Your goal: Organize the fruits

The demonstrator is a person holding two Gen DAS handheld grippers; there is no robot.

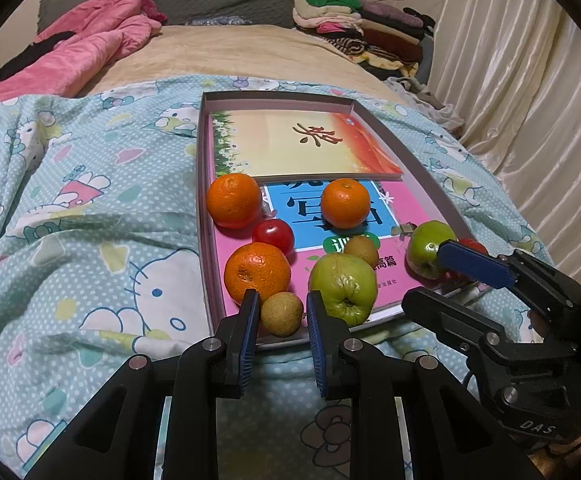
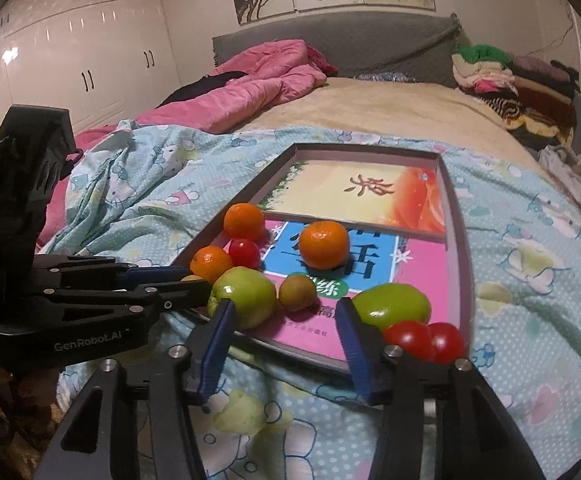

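Shallow grey cardboard tray: all fruits gathered, unsorted. Left gripper clamped on small brown fruit; right gripper half-open, empty.

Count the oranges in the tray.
3. Far-left orange against the tray's left wall, centre orange on the blue book cover, near-left orange by the front corner. None seems hidden.

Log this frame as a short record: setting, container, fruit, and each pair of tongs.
setting: bed with cartoon-print quilt
container: shallow box lined with books
fruit in box: three oranges, two green fruits, red tomatoes, brown fruits
left tongs: shut on small brown fruit at the box's near edge
right tongs: open, nothing gripped
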